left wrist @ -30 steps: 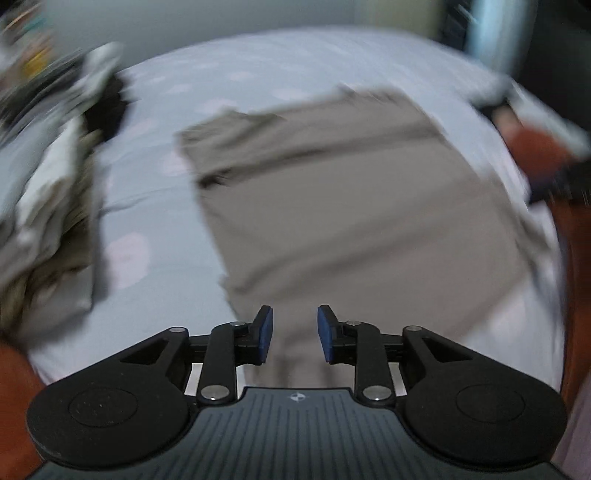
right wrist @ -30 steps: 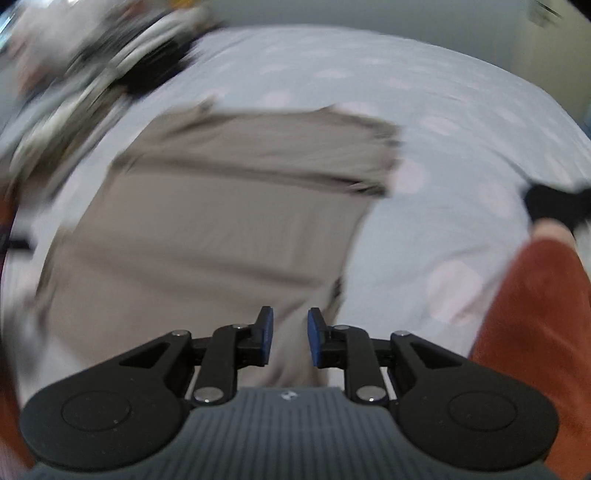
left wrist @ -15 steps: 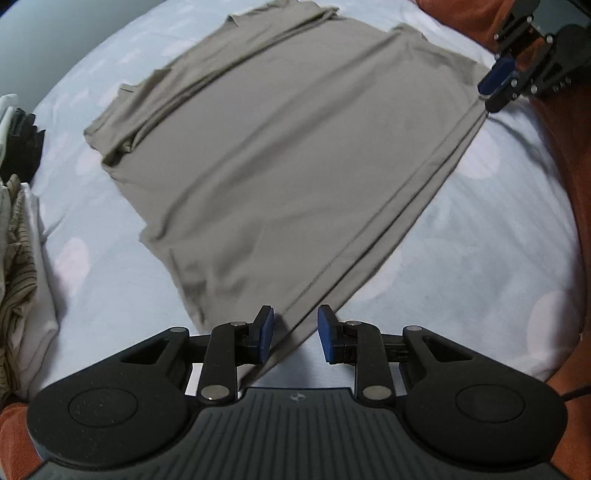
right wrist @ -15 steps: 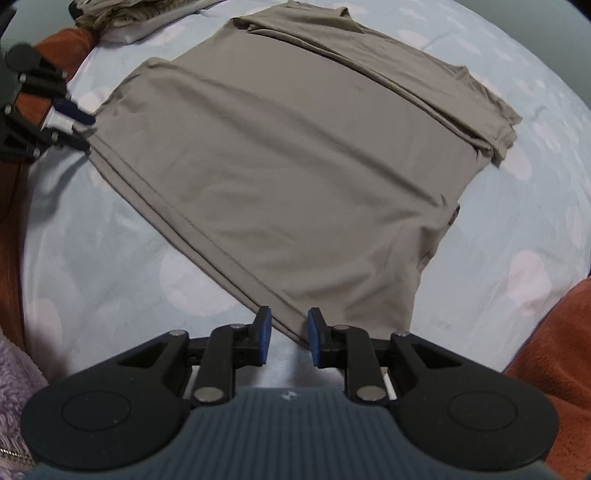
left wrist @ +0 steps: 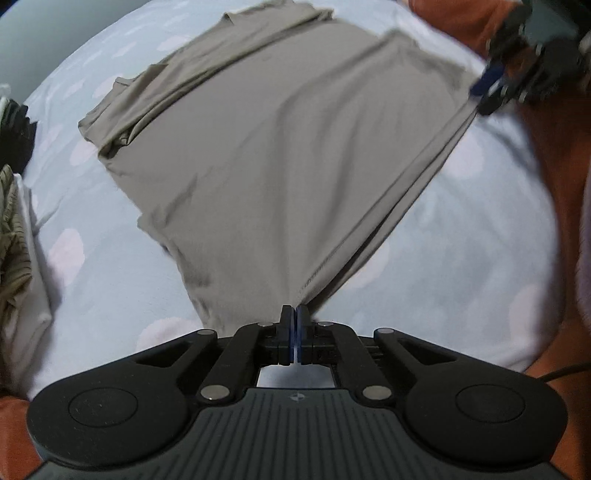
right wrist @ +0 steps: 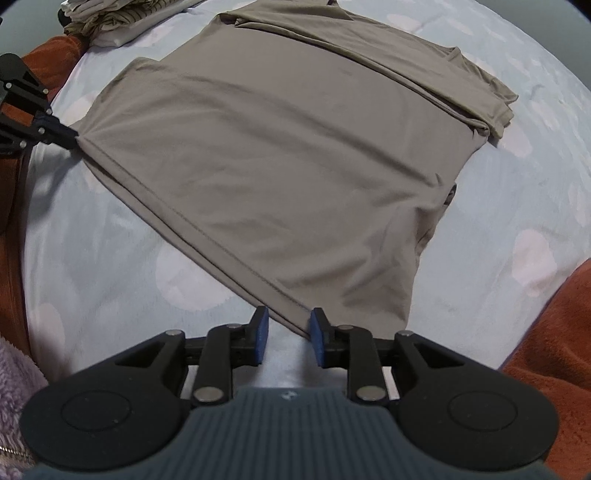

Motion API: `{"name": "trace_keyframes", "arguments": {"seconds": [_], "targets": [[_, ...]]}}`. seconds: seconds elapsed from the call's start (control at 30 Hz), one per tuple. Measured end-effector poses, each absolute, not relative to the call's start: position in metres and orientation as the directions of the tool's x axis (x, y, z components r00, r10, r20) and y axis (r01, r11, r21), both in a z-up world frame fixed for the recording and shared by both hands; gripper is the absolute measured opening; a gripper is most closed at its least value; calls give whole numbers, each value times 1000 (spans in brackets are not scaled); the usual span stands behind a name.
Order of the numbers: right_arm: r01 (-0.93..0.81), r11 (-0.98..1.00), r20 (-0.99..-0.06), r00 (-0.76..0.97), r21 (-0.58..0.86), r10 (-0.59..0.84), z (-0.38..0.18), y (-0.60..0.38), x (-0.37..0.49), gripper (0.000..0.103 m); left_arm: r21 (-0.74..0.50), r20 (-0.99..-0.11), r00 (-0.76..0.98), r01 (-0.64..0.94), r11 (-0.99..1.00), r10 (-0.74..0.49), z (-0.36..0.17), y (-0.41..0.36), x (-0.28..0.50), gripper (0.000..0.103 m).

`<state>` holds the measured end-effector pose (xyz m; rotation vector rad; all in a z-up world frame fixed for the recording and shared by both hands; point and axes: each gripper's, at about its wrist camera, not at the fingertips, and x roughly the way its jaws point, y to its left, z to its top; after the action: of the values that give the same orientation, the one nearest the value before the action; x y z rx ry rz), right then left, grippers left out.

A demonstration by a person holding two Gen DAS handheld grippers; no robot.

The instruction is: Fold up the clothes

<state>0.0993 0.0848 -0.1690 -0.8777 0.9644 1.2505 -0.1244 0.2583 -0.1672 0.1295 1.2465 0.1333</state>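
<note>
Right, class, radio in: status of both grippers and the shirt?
Left gripper shut on taupe shirt hem corner. Right gripper open, straddling the other hem corner. Shirt flat on bedsheet. Clothes pile clear.

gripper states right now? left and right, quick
Left gripper: closed on the shirt hem corner.
Right gripper: jaws open around the other hem corner, not yet gripping.

Ahead of your claws spreads a pale blue bedsheet (right wrist: 110, 258) dotted with soft white blotches. Rust-orange blanket (right wrist: 554, 332) edges it to either side, and a grey wall (left wrist: 55, 37) lies beyond.
</note>
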Motion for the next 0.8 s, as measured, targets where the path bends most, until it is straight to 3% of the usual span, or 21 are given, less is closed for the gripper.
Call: {"name": "trace_keyframes", "arguments": {"seconds": [0.1,0.17,0.27,0.33,0.5,0.7,0.73,0.8], "targets": [[-996,74,-936,72,-49,344,-165,85,95,35,199,-939,284,-10,980,193,-175,256,-122,6],[-995,12,-940,101,-103,325,-162,85,92,37,199,-939,293,29,980,182,-171,254,-123,26],[-979,-94,-946,147,-181,288,-159,82,91,37,260,-919,334,109,959,211,-163,246,-127,47],[-973,-144,-953,138,-182,269,-160,82,94,37,312,-906,348,162,936,242,-163,244,-128,53],[-966,-198,-965,117,-166,235,-171,86,101,49,378,-902,320,253,891,292,-182,243,-128,53],[-968,-214,-975,88,-133,206,-186,94,109,50,343,-916,299,233,910,269,-195,254,-125,57],[-972,-203,-976,76,-118,207,-185,94,112,48,331,-919,295,221,917,261,-195,256,-125,54],[-976,-191,-975,65,-106,210,-184,92,115,39,309,-925,290,204,929,244,-193,257,-124,39]]}}
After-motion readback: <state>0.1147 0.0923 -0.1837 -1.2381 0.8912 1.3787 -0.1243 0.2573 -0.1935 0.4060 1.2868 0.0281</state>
